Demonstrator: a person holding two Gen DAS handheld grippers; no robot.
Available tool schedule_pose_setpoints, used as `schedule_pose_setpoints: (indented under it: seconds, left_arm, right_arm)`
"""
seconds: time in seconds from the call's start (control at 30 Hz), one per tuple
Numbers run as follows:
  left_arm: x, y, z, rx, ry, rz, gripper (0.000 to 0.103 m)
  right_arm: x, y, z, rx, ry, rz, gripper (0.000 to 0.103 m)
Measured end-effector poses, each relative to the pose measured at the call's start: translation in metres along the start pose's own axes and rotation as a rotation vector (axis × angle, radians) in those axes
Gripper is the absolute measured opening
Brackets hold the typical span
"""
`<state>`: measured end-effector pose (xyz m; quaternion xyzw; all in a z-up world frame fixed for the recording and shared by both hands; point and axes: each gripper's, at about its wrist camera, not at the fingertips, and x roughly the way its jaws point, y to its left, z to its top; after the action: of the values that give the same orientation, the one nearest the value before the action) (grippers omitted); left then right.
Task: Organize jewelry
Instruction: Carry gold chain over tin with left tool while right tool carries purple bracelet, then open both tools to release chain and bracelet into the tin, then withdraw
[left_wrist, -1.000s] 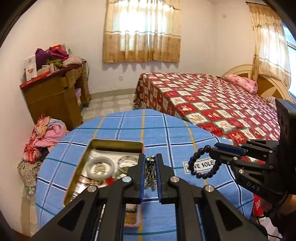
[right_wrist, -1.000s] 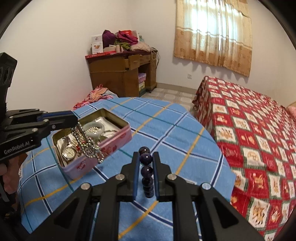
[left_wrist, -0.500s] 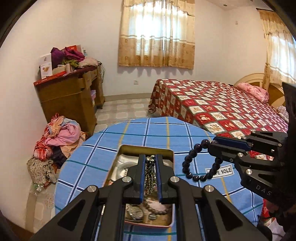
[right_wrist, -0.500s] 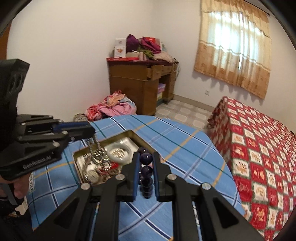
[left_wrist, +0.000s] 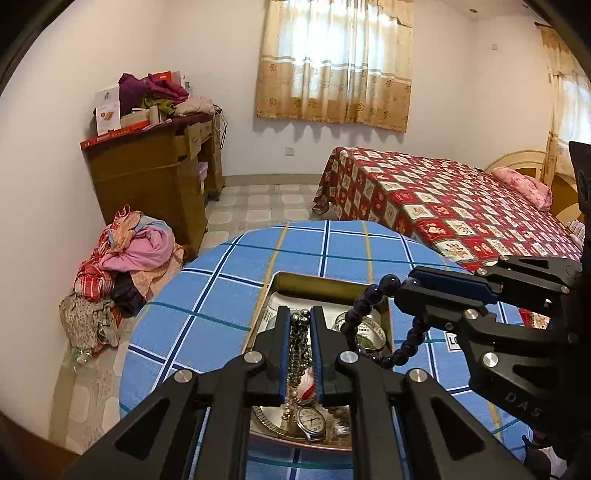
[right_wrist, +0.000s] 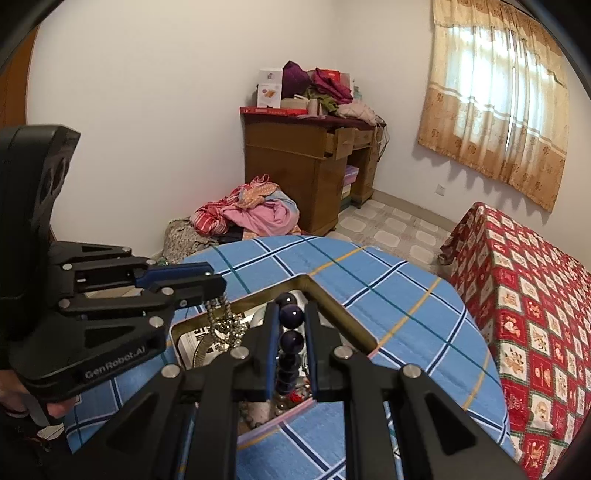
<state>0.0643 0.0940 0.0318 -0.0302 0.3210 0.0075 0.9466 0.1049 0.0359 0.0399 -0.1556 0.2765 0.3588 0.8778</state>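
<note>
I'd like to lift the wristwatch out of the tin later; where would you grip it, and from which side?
The wristwatch lies flat, face up, at the near end of the tin, beside other pieces. I would probably come straight down from above and pinch the metal band just beside the case: it is narrower than the round case and spares the glass.

The right hand-held gripper (right_wrist: 290, 321) pinches a dark bead bracelet (right_wrist: 291, 341) above the open tin (right_wrist: 332, 306) on the table (right_wrist: 406, 317). At left, the left hand-held gripper (right_wrist: 212, 282) dangles a silver chain (right_wrist: 223, 321) over the tin.
</note>
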Motion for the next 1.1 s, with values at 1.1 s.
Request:
schedule_pose_setpoints:
  seconds: [1.1]
  left_arm:
    - [0.055, 0.014, -0.034, -0.005, 0.128, 0.046, 0.01]
  right_arm:
    - [0.058, 0.003, -0.024, 0.06, 0.104, 0.038, 0.015]
